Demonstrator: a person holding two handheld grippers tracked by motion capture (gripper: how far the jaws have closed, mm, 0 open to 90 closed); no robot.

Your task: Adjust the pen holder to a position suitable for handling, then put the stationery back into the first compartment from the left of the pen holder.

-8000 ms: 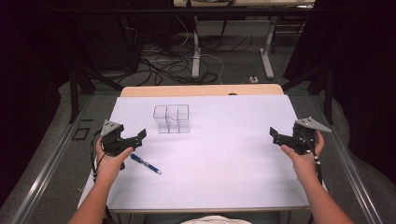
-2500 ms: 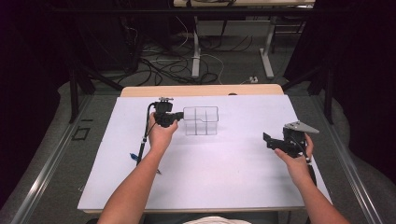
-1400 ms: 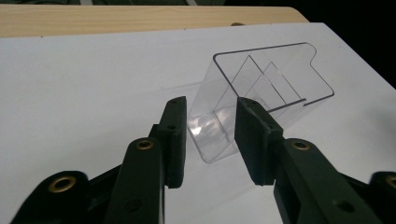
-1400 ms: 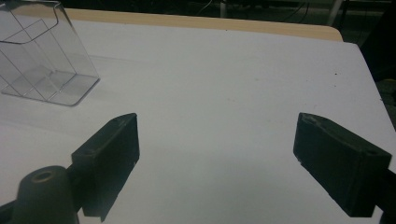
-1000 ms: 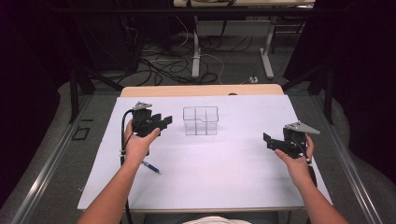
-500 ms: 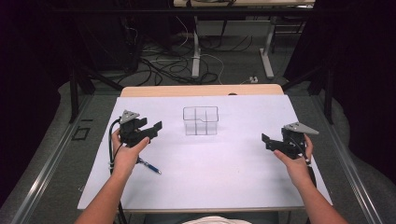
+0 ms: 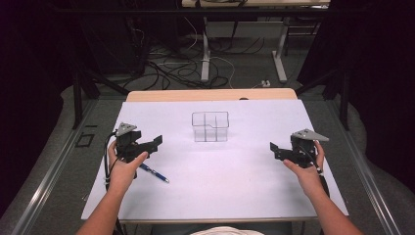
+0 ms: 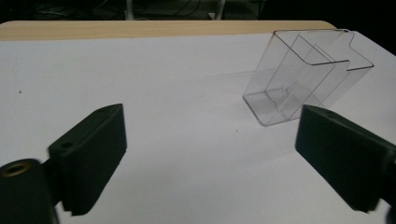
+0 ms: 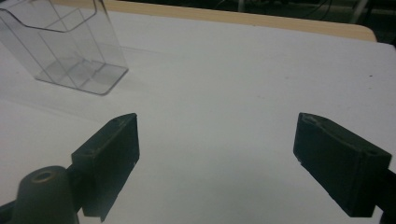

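While hovering low over the white counter (image 7: 235, 196) with a tool in each hand, grips nothing on either side. On the left tool (image 7: 155, 142), jaws just now opening and spread wide, with bare surface alone between them; likely poised there, just beyond the blue pen (image 7: 153, 173), in readiness for a pick-up. Pen lying flat and slanted on the counter's left part, just beside the left hand (image 7: 122, 169), untouched by either tool. On the right tool (image 7: 274, 149), jaws likewise wide apart and empty, held near the right edge, well apart from pen and holder, probably to stay out of the way. Toward the far middle, a clear divided holder (image 7: 210, 126) standing upright with its top open and its compartments empty, seemingly set centrally for easy reach from both sides and as a likely home for the pen. No brand, label or writing readable anywhere.
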